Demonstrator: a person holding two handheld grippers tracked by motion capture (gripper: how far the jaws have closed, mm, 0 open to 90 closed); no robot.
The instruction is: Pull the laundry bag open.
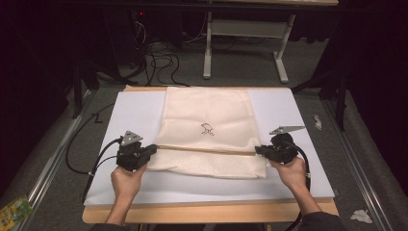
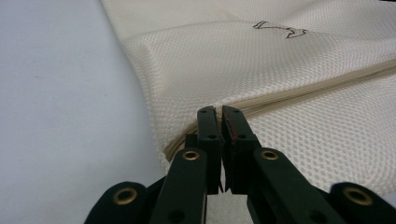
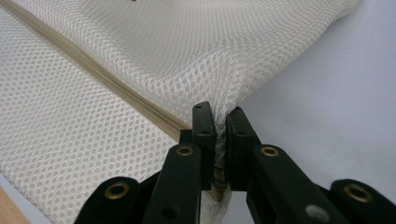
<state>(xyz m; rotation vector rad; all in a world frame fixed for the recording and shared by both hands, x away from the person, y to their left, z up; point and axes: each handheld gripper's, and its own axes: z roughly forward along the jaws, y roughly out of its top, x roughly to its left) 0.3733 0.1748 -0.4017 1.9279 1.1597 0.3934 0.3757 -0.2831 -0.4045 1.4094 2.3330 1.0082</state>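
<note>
High view: a cream mesh bag (image 1: pixel 208 132) lies flat on the white sheet (image 1: pixel 134 113) that covers the table (image 1: pixel 207 212), reaching from the sheet's far edge down past its middle. A tan zipper (image 1: pixel 207 150) runs straight across the bag near its front end, and a small dark logo (image 1: pixel 207 128) sits just beyond the zipper, about mid-bag. The left gripper (image 1: pixel 150 149) is at the bag's left edge, right at the zipper's end, held by the left hand (image 1: pixel 126 180). The right gripper (image 1: pixel 260 150) is at the opposite end of the zipper, held by the right hand (image 1: pixel 292 173).

In the left gripper view the jaws are nearly together with a thin slit between them, tips at the bag's (image 2: pixel 261 70) edge where the zipper (image 2: pixel 299 91) ends; I cannot tell whether they pinch any mesh. In the right gripper view the jaws are closed on a bunched fold of the bag (image 3: pixel 163 51) beside the zipper (image 3: pixel 116 88), mesh squeezed between them.

Scraps of paper (image 1: pixel 361 215) lie on the floor to the right of the table.
</note>
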